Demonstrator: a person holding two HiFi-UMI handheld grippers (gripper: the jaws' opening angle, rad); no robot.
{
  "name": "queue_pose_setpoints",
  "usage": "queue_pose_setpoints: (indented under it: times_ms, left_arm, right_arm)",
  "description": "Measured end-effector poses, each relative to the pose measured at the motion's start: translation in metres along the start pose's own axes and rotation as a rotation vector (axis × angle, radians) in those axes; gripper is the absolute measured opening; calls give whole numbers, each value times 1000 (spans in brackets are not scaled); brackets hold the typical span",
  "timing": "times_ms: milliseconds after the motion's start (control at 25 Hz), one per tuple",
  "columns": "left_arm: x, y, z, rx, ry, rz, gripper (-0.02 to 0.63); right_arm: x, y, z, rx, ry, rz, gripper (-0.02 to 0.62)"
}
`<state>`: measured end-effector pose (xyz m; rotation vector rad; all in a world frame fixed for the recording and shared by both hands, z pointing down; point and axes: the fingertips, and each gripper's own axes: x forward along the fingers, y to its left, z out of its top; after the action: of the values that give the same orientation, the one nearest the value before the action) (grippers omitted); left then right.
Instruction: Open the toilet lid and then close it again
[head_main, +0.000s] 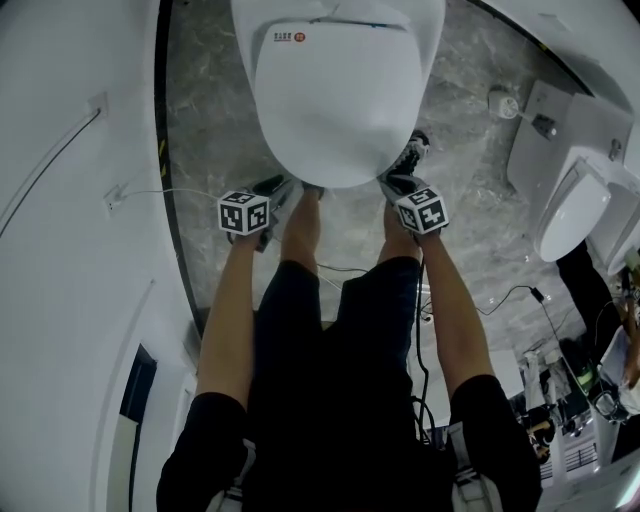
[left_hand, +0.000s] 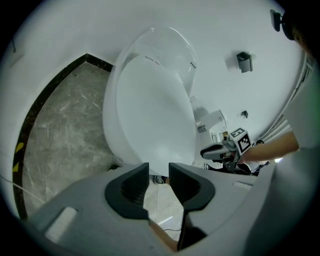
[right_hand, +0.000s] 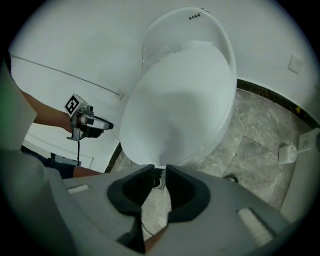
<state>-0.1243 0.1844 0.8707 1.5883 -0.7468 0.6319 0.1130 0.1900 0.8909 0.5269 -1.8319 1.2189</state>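
Flanking the shut toilet lid (head_main: 335, 100), left tool (left_hand: 159, 171) and right tool (right_hand: 160, 171) gape slightly, empty.

Toilets: two, the lidded toilet (head_main: 338, 100) and a second toilet (head_main: 572, 208) to its right.
Tools: two, left tool (left_hand: 159, 169) and right tool (right_hand: 159, 171), at the lidded toilet's front.

Cool, even white light fills the room; the toilet lid (head_main: 335, 100) glows brightest, with soft sheen and only faint shadow on the floor (head_main: 205, 110) beneath. Both gripper views bulge, corners black, near edges soft.
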Motion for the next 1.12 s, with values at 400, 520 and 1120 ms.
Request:
queue_pose_setpoints:
  times_ms: [400,520,1120]
  left_arm:
    - [20,17,-3,-7,20,-5,130]
    - [26,22,1,-5,18,-10,130]
    - [32,33,5,22,57,-18,129]
  right_arm:
    - [24,-14,-2,3,6,31,100]
    - [28,-18,-3,-1,19,55,120]
    - [27,-16,0,-58,48,85,132]
